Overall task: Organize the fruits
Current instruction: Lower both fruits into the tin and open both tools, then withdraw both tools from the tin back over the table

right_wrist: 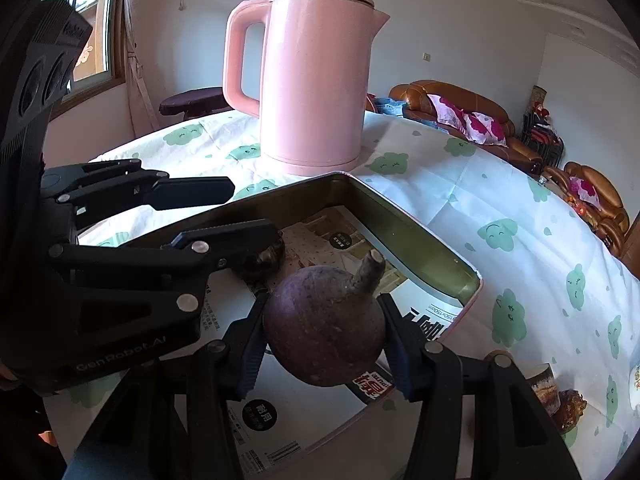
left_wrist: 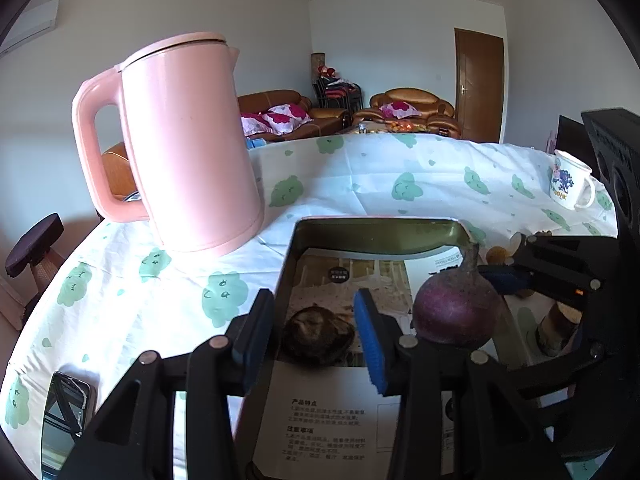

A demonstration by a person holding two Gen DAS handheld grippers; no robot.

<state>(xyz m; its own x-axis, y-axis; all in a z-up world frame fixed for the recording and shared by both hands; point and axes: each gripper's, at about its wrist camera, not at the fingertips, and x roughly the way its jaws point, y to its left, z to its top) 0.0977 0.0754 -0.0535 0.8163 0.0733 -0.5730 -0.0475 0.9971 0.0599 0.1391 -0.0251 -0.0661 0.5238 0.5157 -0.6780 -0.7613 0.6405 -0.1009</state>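
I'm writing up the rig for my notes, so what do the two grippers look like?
Both grippers, left and right, are black plastic linkages with round silver pins. Their fingers carry ribbed blue pads. The left one's body bears pale "GenRobot.AI" lettering and round camera lenses. No cables or sleeves show.

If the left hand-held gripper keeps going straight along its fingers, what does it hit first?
Most likely the dark brown fruit lying in the tin: it sits between the left hand-held gripper fingers, just ahead. Depth is hard to judge; it may meet the tin's paper-lined floor just after.
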